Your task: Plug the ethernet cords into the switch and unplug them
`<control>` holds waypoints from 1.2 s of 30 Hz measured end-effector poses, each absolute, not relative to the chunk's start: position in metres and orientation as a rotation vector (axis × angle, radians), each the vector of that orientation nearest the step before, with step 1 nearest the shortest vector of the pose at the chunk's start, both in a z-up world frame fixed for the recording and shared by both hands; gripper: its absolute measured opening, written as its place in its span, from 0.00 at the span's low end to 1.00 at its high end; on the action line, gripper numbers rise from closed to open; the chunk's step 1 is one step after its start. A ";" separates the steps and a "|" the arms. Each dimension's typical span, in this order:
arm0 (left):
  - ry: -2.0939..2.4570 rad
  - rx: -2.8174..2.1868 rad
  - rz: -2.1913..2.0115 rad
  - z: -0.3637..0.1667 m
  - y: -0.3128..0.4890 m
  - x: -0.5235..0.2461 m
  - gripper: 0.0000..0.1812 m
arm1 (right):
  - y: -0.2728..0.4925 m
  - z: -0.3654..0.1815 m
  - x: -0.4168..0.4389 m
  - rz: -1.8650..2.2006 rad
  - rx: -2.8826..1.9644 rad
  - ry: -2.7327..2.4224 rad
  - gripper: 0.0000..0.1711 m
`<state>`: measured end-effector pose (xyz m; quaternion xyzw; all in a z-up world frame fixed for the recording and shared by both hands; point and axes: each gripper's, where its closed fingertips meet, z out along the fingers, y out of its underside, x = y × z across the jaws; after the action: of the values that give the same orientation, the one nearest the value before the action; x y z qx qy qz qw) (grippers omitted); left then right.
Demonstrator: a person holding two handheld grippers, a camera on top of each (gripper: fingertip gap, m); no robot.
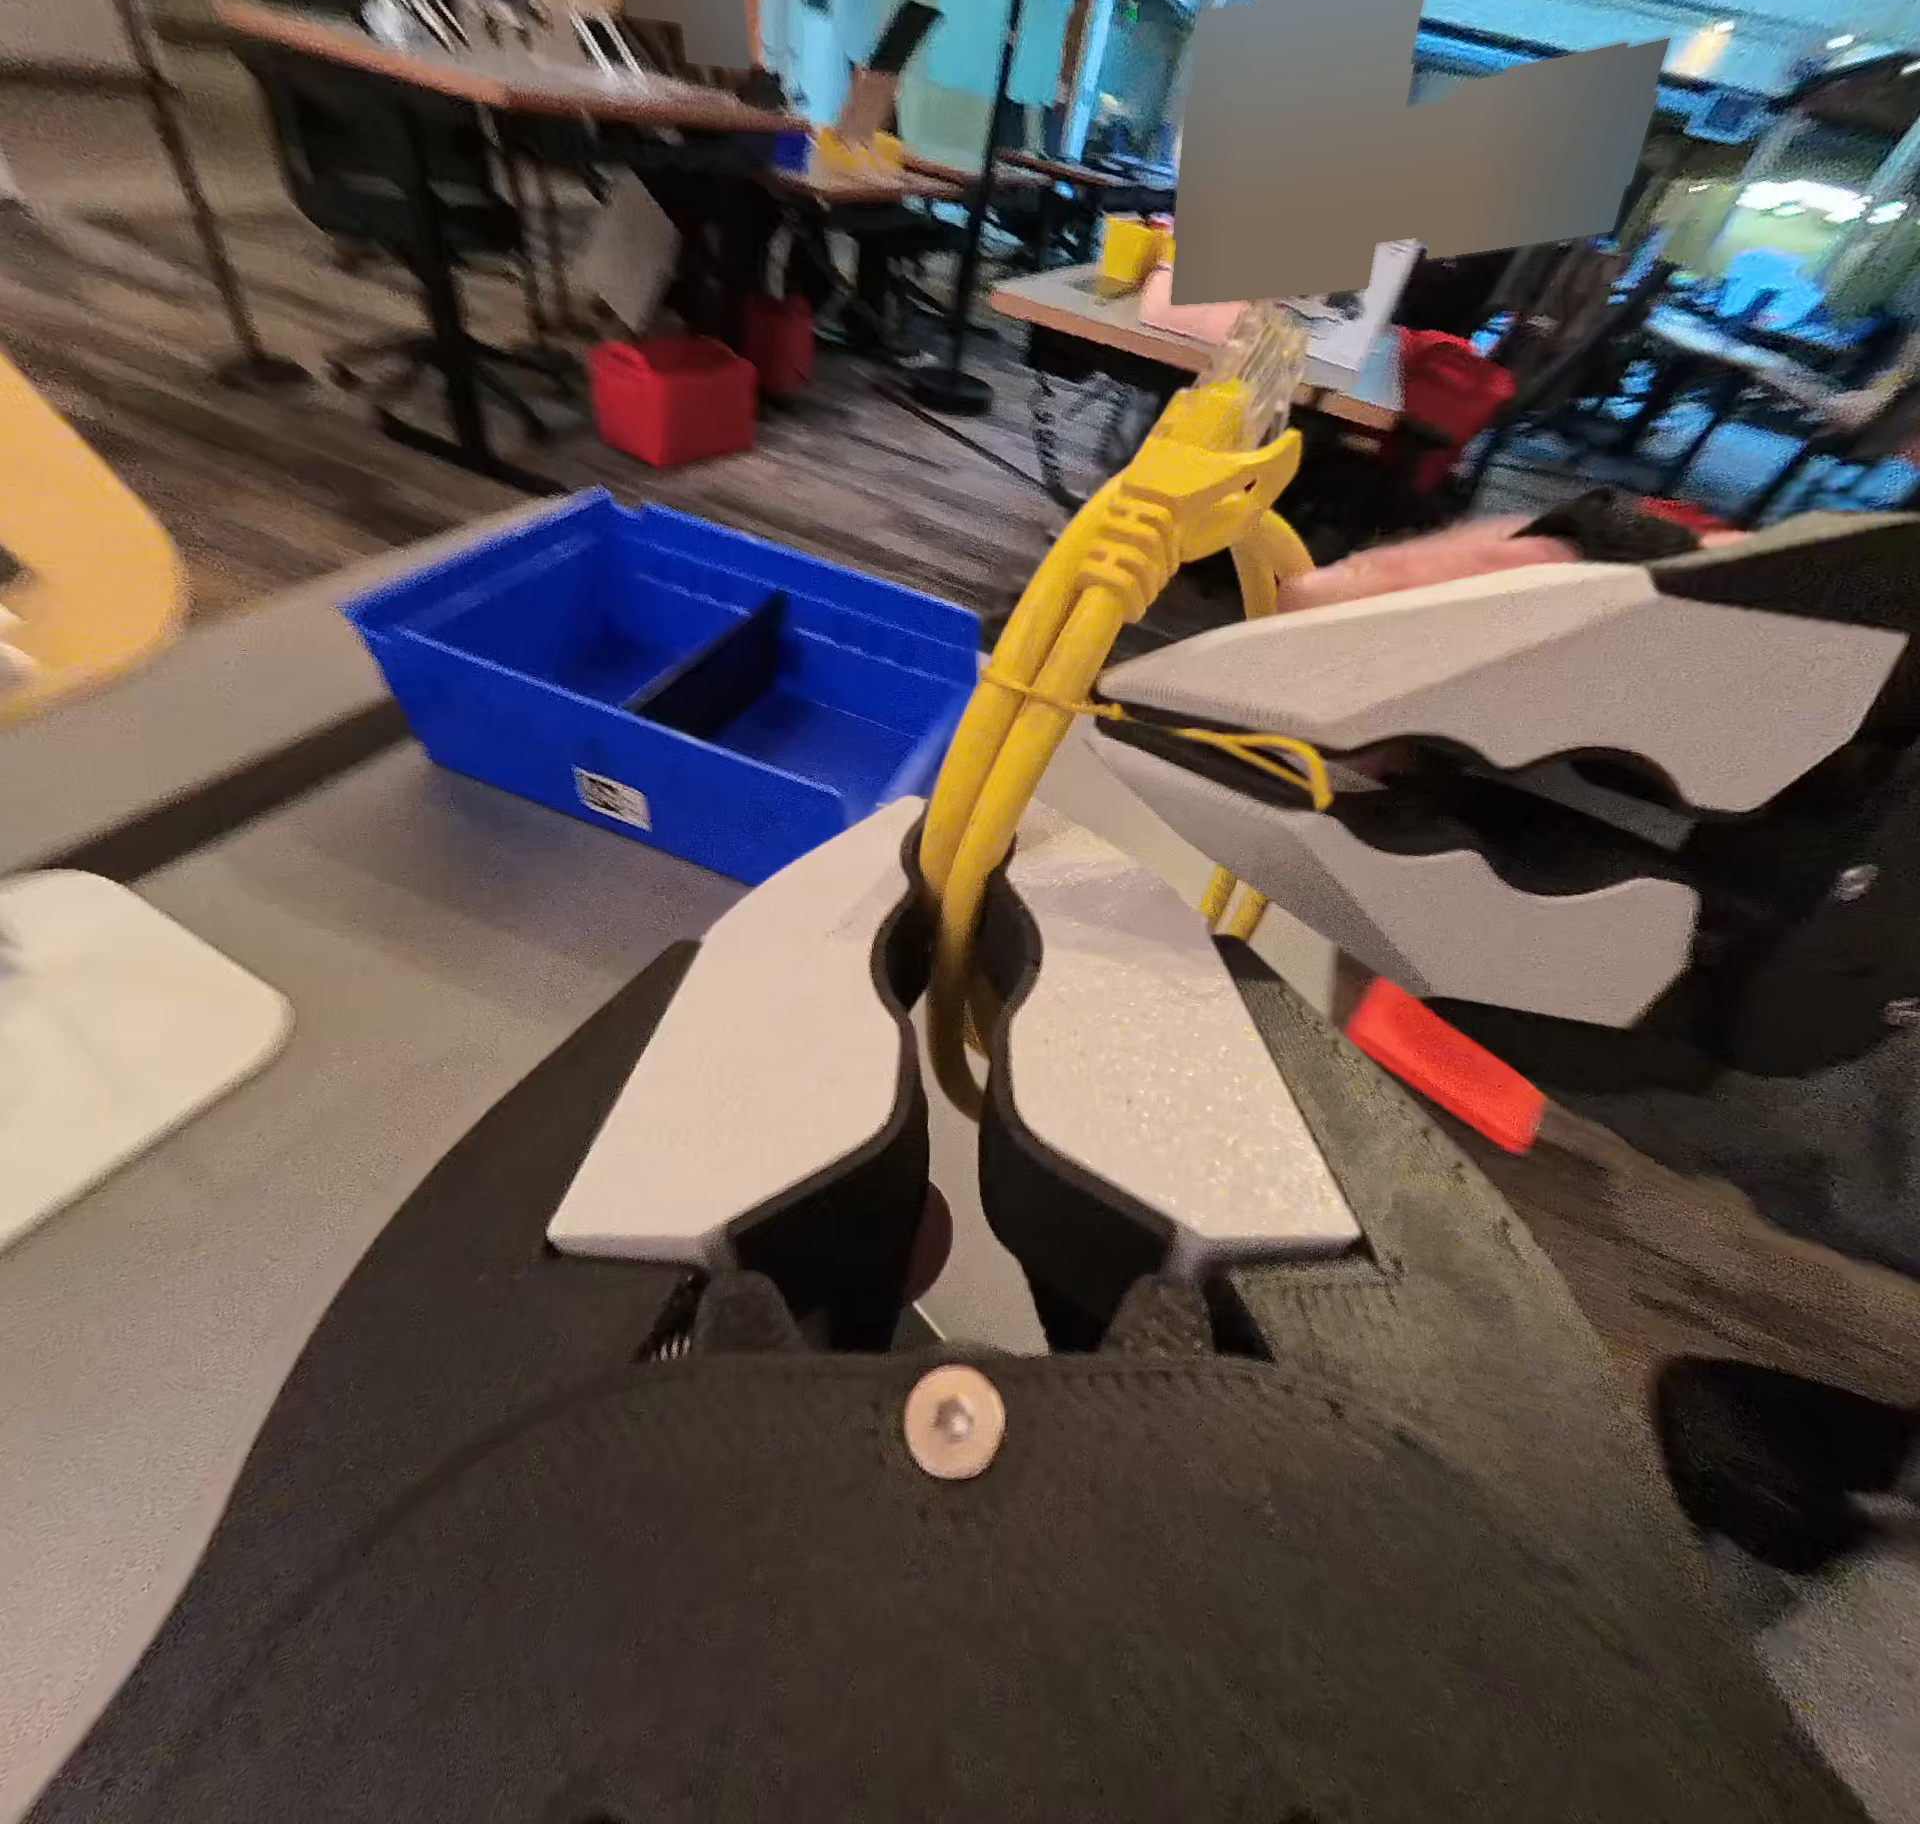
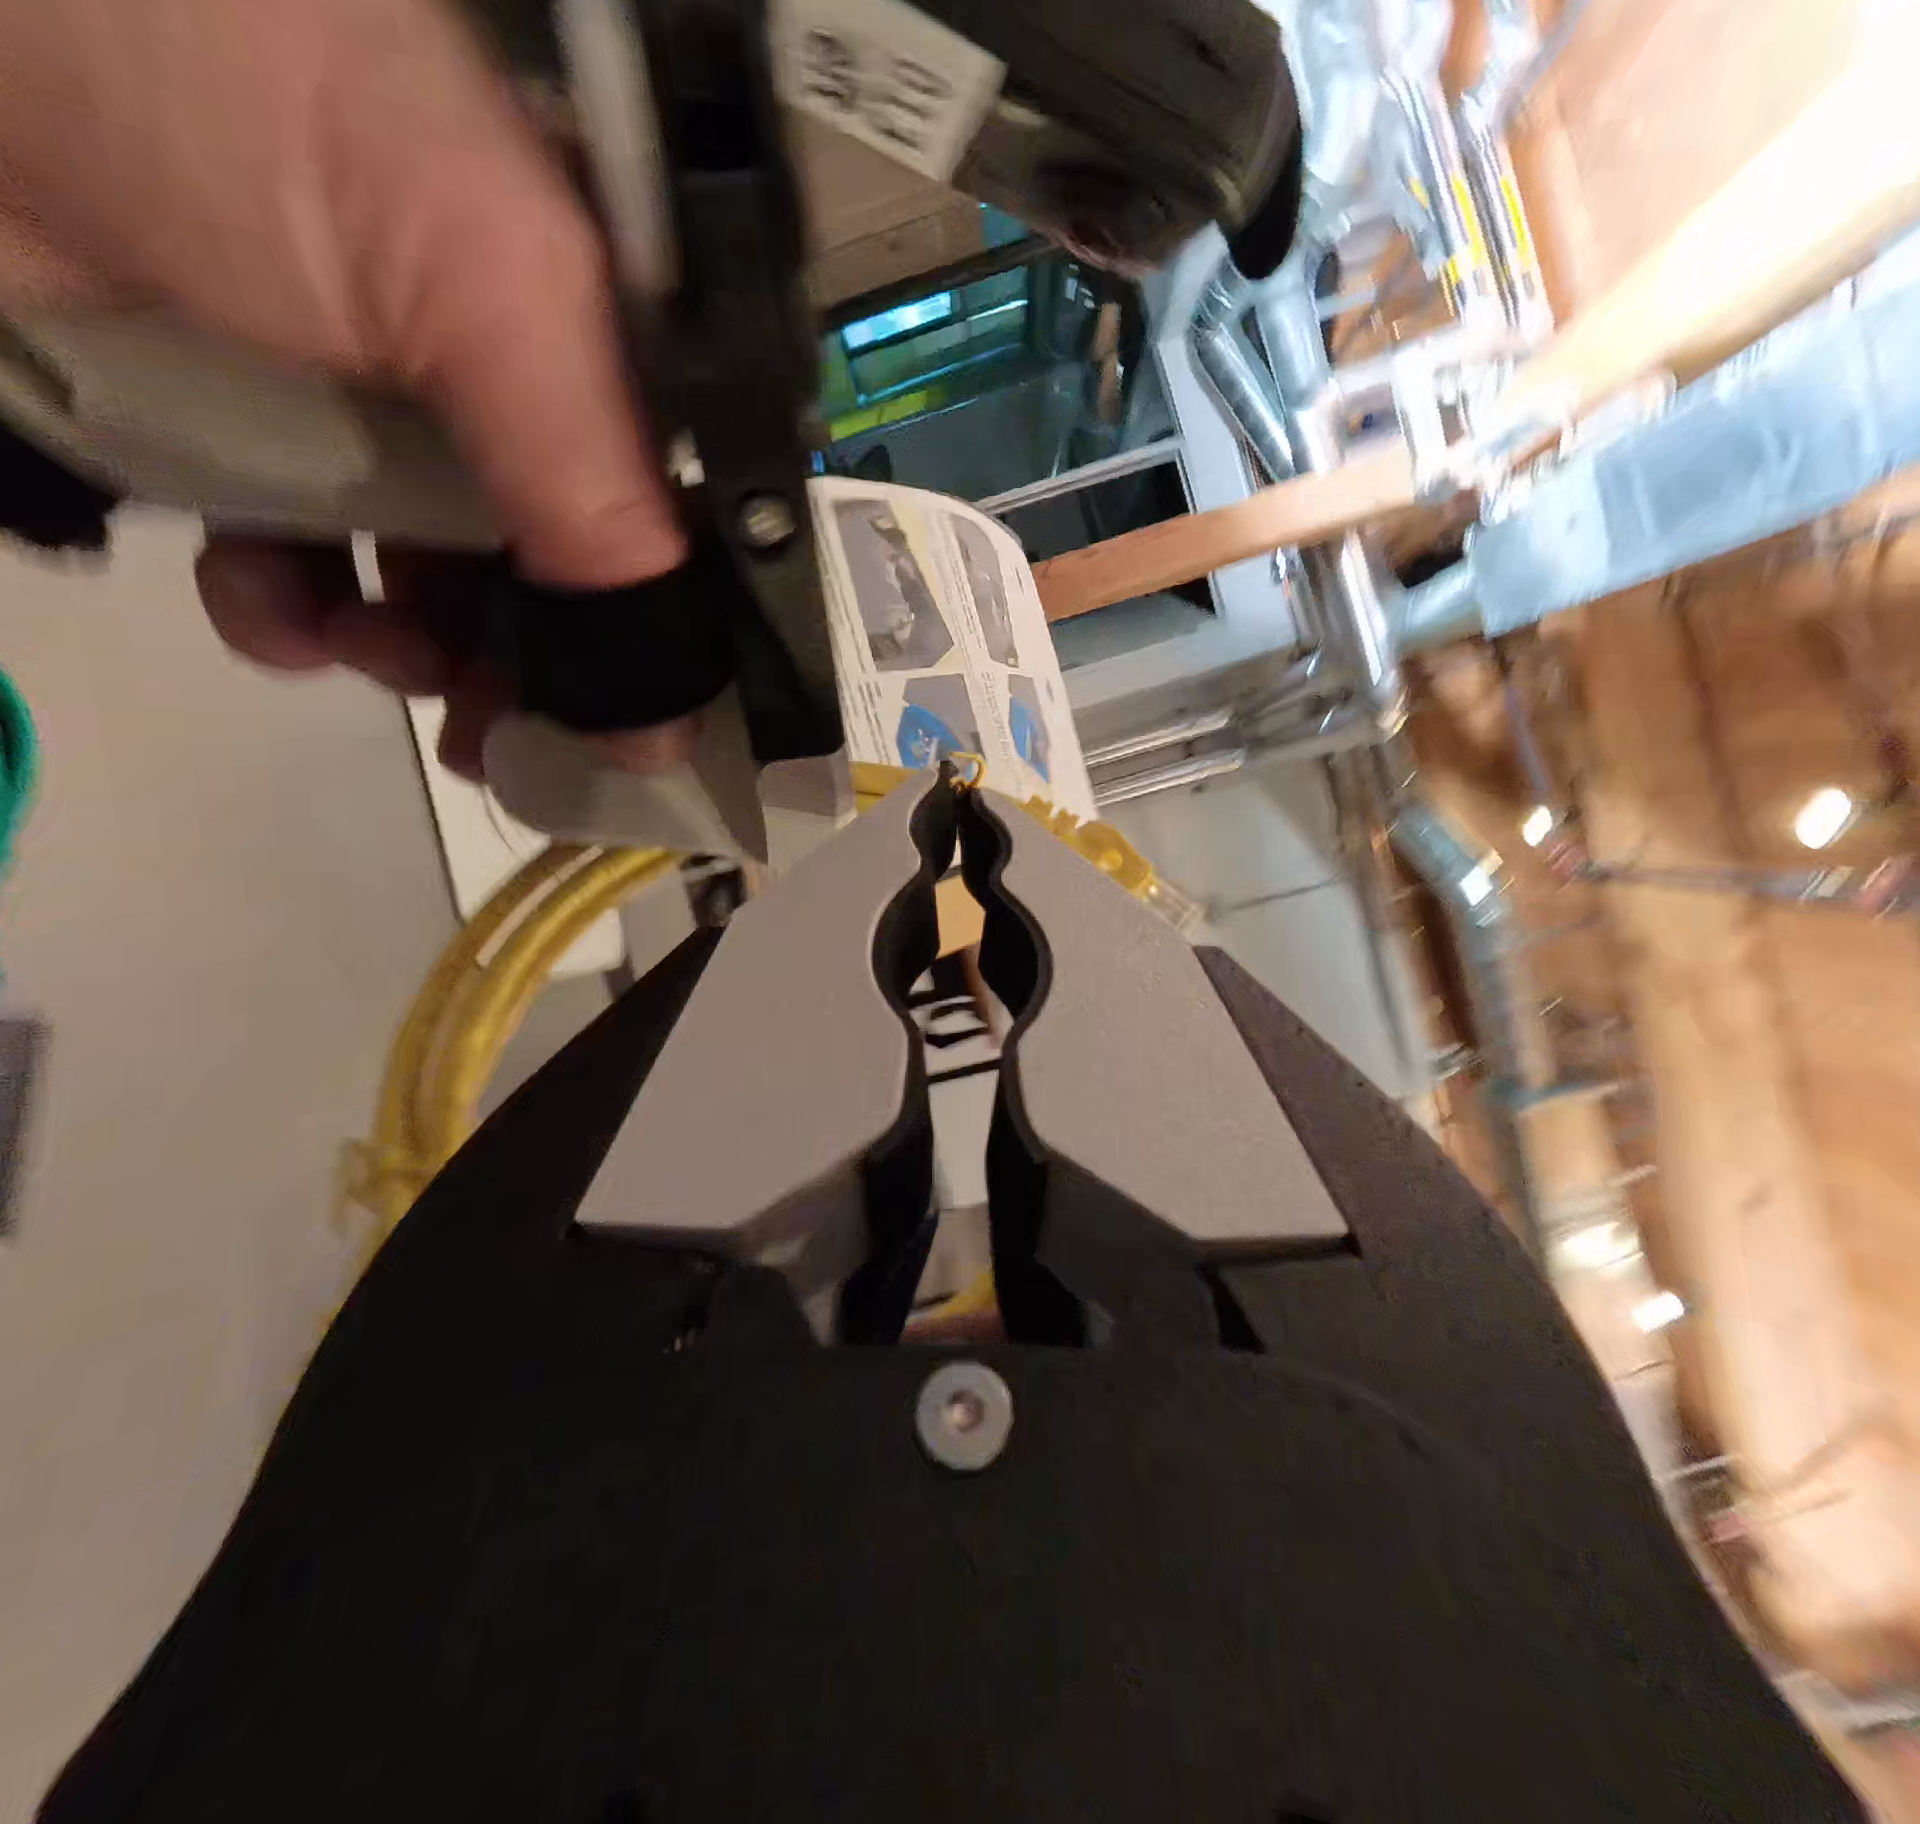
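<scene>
Left gripper (image 1: 961, 901) clamps bundled yellow ethernet cord (image 1: 1049, 673), steadying it; right gripper (image 1: 1096, 709) pinches thin yellow twist tie (image 1: 1242, 746), likely for unbinding.

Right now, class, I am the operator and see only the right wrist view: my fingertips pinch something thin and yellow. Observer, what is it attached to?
Observer: It is a thin tie wound around both strands of the doubled yellow ethernet cord; the right gripper pinches its loose end.
Operator: How does the other gripper hold the cord?
Observer: The left gripper is shut on both strands below the tie, with the plug pointing up.
Operator: Anything beyond the cord?
Observer: A blue bin with a dark divider.
</scene>
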<state>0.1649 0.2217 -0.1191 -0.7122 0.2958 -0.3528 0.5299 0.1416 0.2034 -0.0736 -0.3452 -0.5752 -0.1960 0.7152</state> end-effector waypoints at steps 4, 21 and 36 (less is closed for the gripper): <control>0.729 -1.817 -1.080 -0.143 0.216 0.173 0.03 | 0.206 -0.097 0.141 -0.765 -0.477 -1.602 0.00; 0.669 -1.483 -0.543 -0.117 0.243 0.143 0.03 | 0.190 -0.091 0.140 0.545 -1.246 -1.069 0.08; 0.732 -1.321 -0.299 -0.105 0.237 0.150 0.03 | 0.194 -0.077 0.137 1.611 -1.316 -0.469 0.00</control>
<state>0.1496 0.2368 -0.1054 -0.5972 0.3307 -0.1352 0.7181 0.1371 0.1944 -0.0766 -0.5403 -0.1924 0.6615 0.4833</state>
